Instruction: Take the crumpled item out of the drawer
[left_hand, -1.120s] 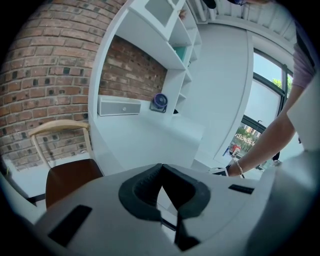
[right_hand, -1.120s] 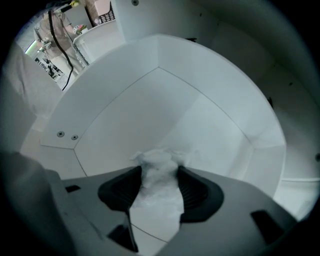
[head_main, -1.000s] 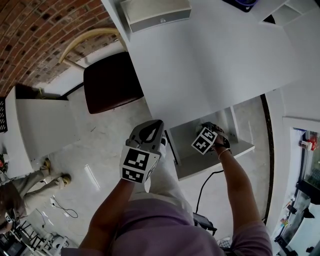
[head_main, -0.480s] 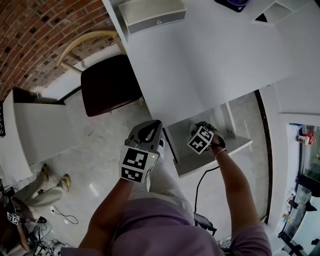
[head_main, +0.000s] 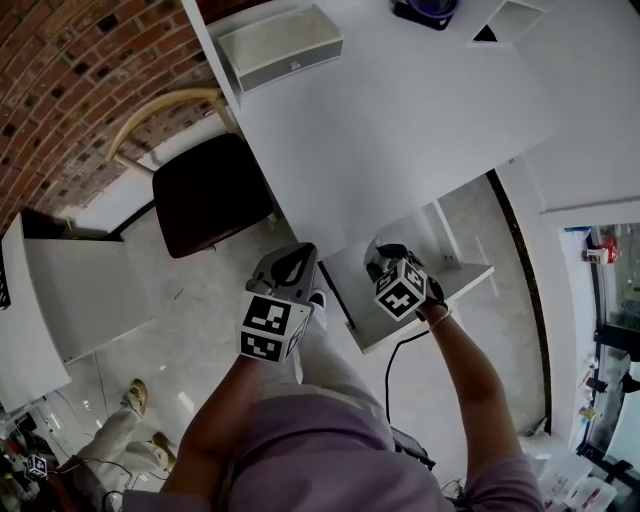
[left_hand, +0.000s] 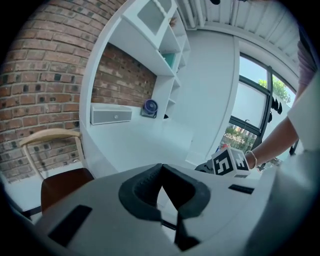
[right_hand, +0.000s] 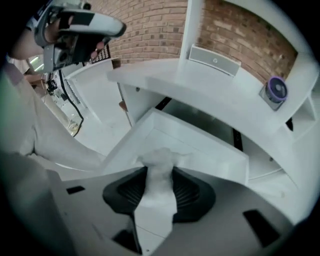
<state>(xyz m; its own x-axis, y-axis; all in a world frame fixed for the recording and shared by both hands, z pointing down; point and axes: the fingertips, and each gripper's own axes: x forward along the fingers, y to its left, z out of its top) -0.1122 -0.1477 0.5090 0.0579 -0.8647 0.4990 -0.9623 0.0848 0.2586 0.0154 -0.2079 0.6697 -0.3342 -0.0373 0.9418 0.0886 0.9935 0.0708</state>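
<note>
- Now your right gripper jaws, just closing, clamp the white crumpled item above the open drawer.
- Your left gripper jaws are together, empty.

item: white, crinkled, paper-like
drawer: white, smooth, matt
worktop: white, smooth
wall: rough red brick
seat: dark, smooth
right gripper pads: black, ribbed, matt
</note>
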